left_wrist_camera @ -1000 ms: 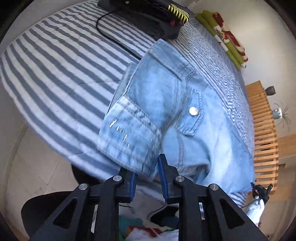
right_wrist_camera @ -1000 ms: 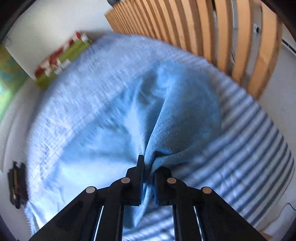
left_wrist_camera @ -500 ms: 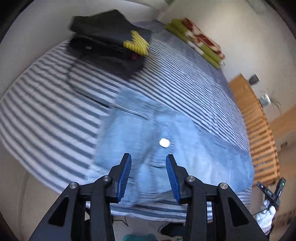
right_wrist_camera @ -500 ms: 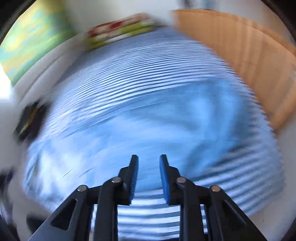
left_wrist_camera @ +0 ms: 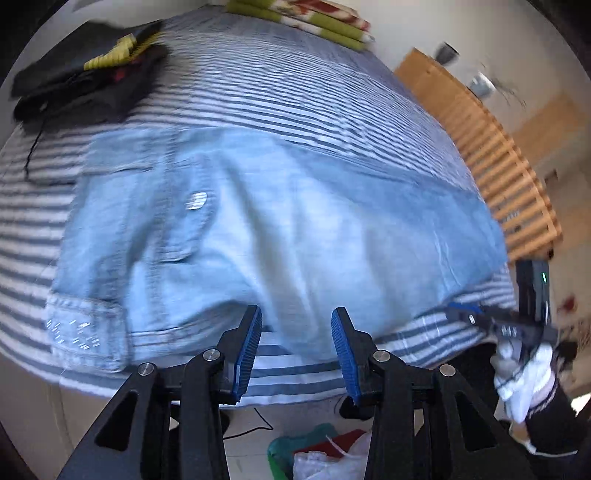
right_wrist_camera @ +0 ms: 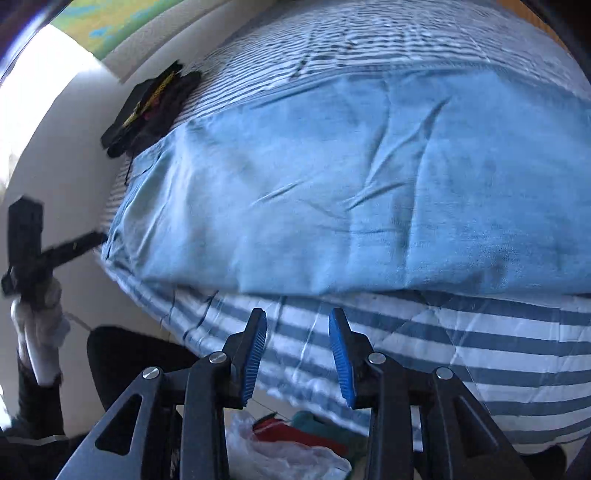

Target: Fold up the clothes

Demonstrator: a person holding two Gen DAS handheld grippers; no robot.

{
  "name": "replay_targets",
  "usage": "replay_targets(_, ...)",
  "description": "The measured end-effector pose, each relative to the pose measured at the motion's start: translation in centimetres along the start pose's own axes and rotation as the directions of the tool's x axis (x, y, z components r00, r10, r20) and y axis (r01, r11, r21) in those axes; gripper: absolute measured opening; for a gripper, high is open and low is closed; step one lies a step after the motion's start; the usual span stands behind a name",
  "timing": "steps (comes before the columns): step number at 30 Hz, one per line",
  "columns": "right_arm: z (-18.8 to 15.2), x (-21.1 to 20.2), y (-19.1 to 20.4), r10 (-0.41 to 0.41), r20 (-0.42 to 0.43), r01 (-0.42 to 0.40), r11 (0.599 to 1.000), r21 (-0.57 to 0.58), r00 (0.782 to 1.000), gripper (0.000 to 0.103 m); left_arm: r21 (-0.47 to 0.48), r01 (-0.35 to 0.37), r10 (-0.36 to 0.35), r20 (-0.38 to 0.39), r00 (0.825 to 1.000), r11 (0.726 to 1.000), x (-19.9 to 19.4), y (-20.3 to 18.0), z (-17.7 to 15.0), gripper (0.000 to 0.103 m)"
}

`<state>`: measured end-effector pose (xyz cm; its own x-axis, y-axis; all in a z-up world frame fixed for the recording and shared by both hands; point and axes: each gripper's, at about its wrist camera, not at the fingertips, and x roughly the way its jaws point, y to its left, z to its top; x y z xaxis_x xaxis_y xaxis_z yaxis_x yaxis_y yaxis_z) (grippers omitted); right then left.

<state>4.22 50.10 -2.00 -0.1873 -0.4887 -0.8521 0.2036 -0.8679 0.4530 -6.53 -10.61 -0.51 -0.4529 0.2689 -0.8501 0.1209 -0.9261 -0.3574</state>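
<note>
denim jacket (left_wrist_camera: 280, 221) lying flat on striped bed (left_wrist_camera: 295, 85), seemingly folded, left gripper (left_wrist_camera: 296, 334) and right gripper (right_wrist_camera: 297, 336) just parted, empty

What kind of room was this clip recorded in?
Most likely a bedroom in a home. A bed with a blue-and-white striped cover fills the view, a wooden slatted frame stands at its far end, and folded dark clothes and a denim garment lie on it.

Bed with blue-and-white striped cover (left_wrist_camera: 295, 85). Light-blue denim garment (left_wrist_camera: 295, 229) spread flat across near half. Dark folded clothes pile (left_wrist_camera: 85, 85) at far left corner. Green-and-red folded textile (left_wrist_camera: 314, 18) at far edge.
</note>
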Motion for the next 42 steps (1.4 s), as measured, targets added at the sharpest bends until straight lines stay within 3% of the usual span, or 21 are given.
replay_targets(4,1.4,0.2,-1.0,0.057,0.041,-0.06,0.995,0.086,0.998,0.032,0.163,0.011,-0.005,-0.035,0.999,0.987,2.9,-6.5,-0.1,0.051)
replay_targets(6,2.3,-0.4,-1.2,0.081,0.074,-0.089,0.989,0.114,0.994,0.024,0.249,0.018,-0.004,-0.056,0.998,0.968,4.5,-9.3,-0.3,0.06)
replay_targets(8,3.2,-1.4,-1.5,0.08,0.103,-0.094,0.986,0.136,0.991,0.011,0.347,0.007,0.023,-0.08,0.997,0.938,6.6,-12.4,-0.7,0.06)
replay_targets(11,4.2,-2.9,-1.7,0.105,0.143,-0.127,0.979,0.16,0.984,0.008,0.469,-0.018,0.058,-0.071,0.996,0.883,8.5,-15.9,-1.3,0.065)
replay_targets(16,5.1,-4.6,-2.9,0.116,0.17,-0.148,0.971,0.191,0.979,0.007,0.581,-0.104,0.158,-0.043,0.987,0.807,11.4,-19.2,-1.3,0.067)
replay_targets(18,4.5,-6.3,-4.2,0.096,0.193,-0.134,0.971,0.197,0.977,0.009,0.541,-0.077,0.123,-0.05,0.991,0.838,10.6,-19.0,0.1,0.067)
replay_targets(21,2.7,-9.9,-7.9,0.028,0.24,-0.081,0.974,0.214,0.97,0.015,0.491,-0.095,0.123,-0.025,0.992,0.866,9.4,-17.7,3.1,0.067)
replay_targets(23,1.1,-12.7,-11.1,-0.08,0.276,0.01,0.969,0.247,0.958,0.021,0.462,-0.144,0.154,0.017,0.988,0.875,8.8,-17.1,5.7,0.067)
replay_targets(26,-1.7,-17.2,-16.2,-0.275,0.322,0.161,0.927,0.338,0.906,0.024,0.451,-0.17,0.164,0.052,0.985,0.876,8.9,-17.1,9.4,0.067)
replay_targets(27,-2.7,-18.4,-17.9,-0.314,0.333,0.179,0.908,0.378,0.889,0.026,0.46,-0.179,0.171,0.06,0.984,0.87,9.3,-17.5,10.5,0.067)
replay_targets(31,-5.7,-21.9,-25.8,-0.382,0.357,0.128,0.815,0.566,0.853,0.029,0.524,-0.165,0.168,0.043,0.985,0.836,13.1,-21.2,14.6,0.067)
replay_targets(36,-5.3,-23.0,-32.1,-0.423,0.384,0.065,0.737,0.673,0.821,0.03,0.553,-0.07,0.112,-0.042,0.993,0.83,19.2,-27.2,18.5,0.067)
replay_targets(37,-4.6,-23.5,-33.0,-0.429,0.402,0.052,0.733,0.678,0.809,0.031,0.559,-0.049,0.096,-0.055,0.994,0.828,20.5,-28.5,19.1,0.067)
replay_targets(39,-2.3,-24.2,-33.3,-0.439,0.429,0.08,0.768,0.636,0.789,0.031,0.598,-0.034,0.1,-0.077,0.992,0.8,23.2,-31.5,20.1,0.067)
replay_targets(42,3.5,-24.5,-32.4,-0.439,0.417,0.214,0.848,0.484,0.796,0.031,0.674,-0.035,0.136,-0.097,0.986,0.738,26.4,-34.0,20.7,0.067)
